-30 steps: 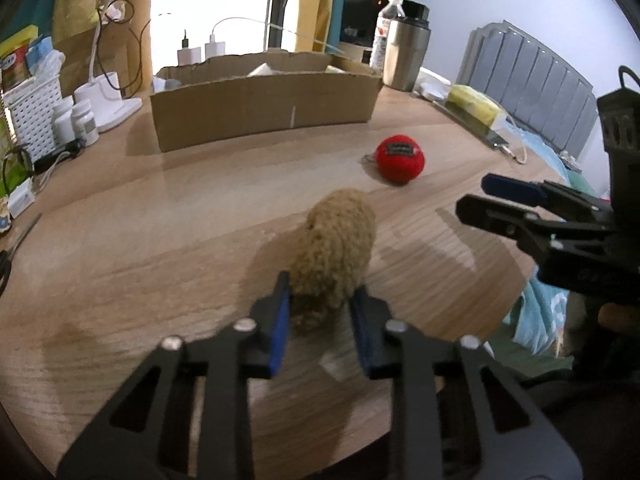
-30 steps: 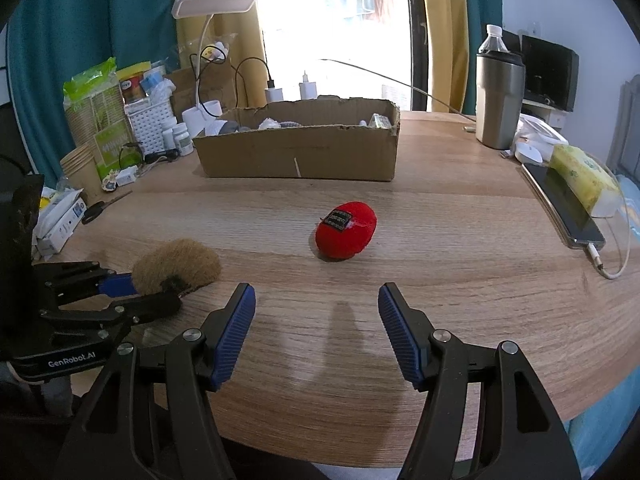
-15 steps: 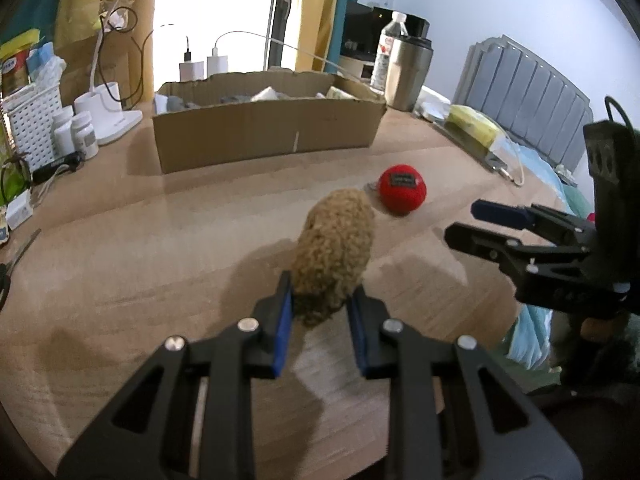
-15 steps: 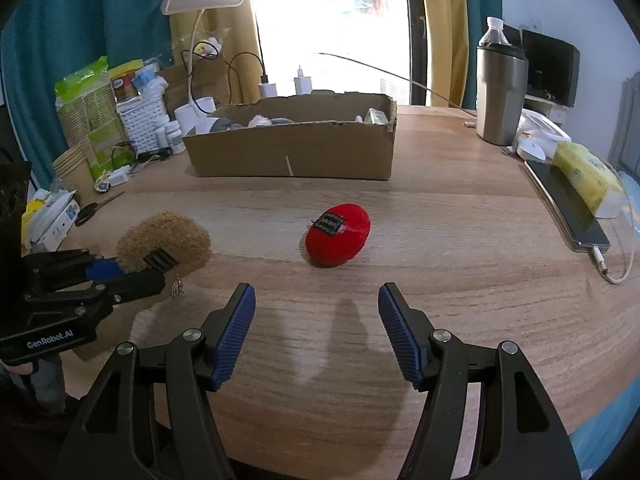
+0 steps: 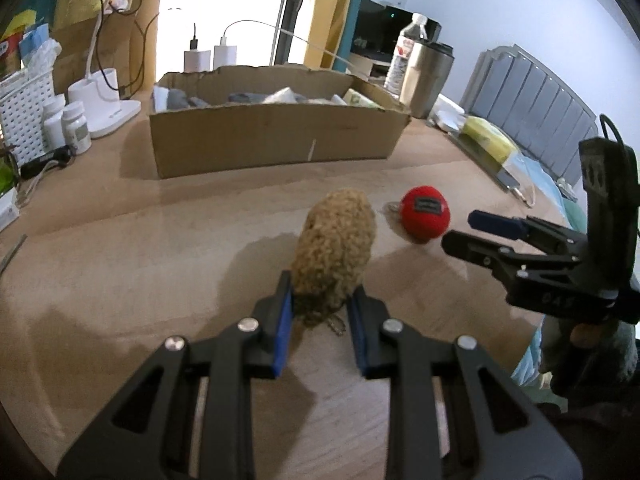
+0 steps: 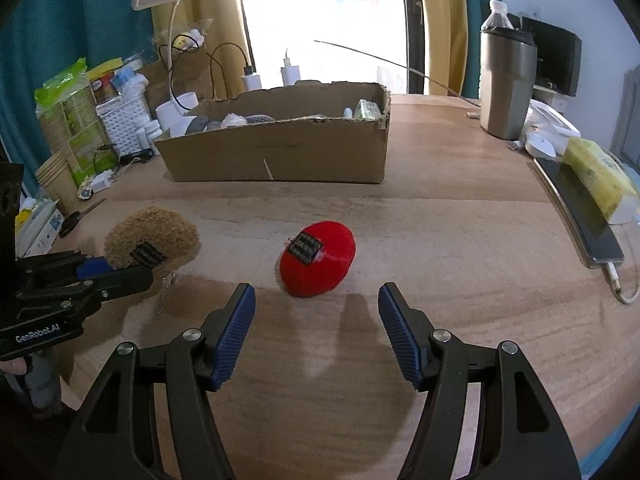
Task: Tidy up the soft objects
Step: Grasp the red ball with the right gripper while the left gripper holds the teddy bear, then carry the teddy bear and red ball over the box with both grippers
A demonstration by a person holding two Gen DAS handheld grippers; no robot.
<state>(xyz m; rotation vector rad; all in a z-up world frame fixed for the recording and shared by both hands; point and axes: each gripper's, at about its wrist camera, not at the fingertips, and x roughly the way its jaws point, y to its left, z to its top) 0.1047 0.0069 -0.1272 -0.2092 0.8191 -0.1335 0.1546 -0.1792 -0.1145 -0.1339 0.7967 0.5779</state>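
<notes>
Left wrist view: my left claw point(image 5: 320, 320) is clamped on the near end of the brown plush toy point(image 5: 334, 254), blue pads pressing both its sides, and the toy's body sticks out forward above the desk point(image 5: 120, 272). A small metal chain point(image 5: 336, 326) hangs beneath the toy. The red plush ball point(image 5: 425, 217) lies on the desk just right of the toy, a little farther off. The cardboard box point(image 5: 276, 142) stands at the far side, open at the top, with several items inside. My right claw point(image 5: 486, 234) enters from the right, near the red plush ball. Right wrist view: my right claw point(image 6: 316, 322) is spread wide and holds nothing; the red plush ball point(image 6: 318, 258) lies on the desk point(image 6: 460, 240) just beyond the fingertips, roughly centred between them, label patch facing up. My left claw point(image 6: 116, 270) is at the left, gripping the brown plush toy point(image 6: 152, 234) clear of the surface. The cardboard box point(image 6: 280, 152) sits far centre, a steel tumbler point(image 6: 506, 84) far right, and a phone point(image 6: 580, 212) along the right edge.
</notes>
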